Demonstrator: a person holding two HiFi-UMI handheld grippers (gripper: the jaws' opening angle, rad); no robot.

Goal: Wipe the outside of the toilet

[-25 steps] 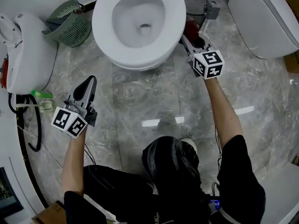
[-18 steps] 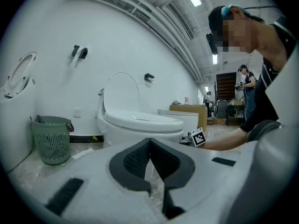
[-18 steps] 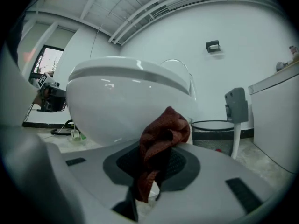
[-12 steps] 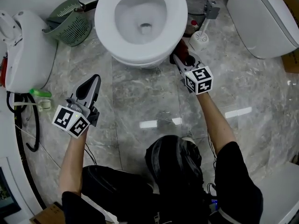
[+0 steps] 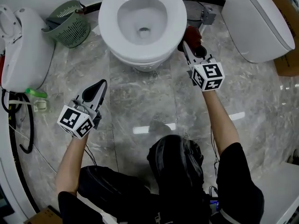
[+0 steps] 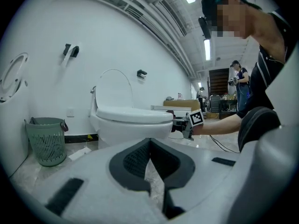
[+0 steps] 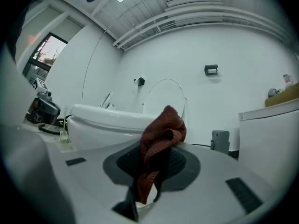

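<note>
Right gripper (image 5: 188, 45): jaws clamped on a rust-red cloth (image 5: 192, 34). The right gripper view shows the cloth (image 7: 161, 136) pinched between the dark pads. A crumpled bunch stands above the tips and a tail hangs below them. In the head view the bunch sits just beside the right flank of the toilet (image 5: 112, 36), under the overhang of the seat rim. No view settles whether the cloth actually touches the porcelain. From the right gripper (image 7: 158, 157), the toilet (image 7: 105, 125) lies ahead and to the left, partly hidden by the cloth.

Right arm: reaches well forward and is nearly straight. The forearm is bare below a black sleeve, and the marker cube faces up toward the head camera.

Left gripper (image 5: 99, 86): jaws together with the tips meeting, and nothing between them. In the left gripper view (image 6: 150, 143) only a narrow slit of floor shows behind the tips. It points toward the front left of the toilet (image 6: 135, 124) but stays well apart from it, hanging over the grey marble floor (image 5: 140, 101).

Left arm: bent and held back, close to the body.

Surroundings: a green slatted basket (image 5: 70, 22) stands left of the toilet, near the wall. A second white fixture (image 5: 257, 27) stands to the right. The toilet seat is down and the bowl is open to view.
</note>
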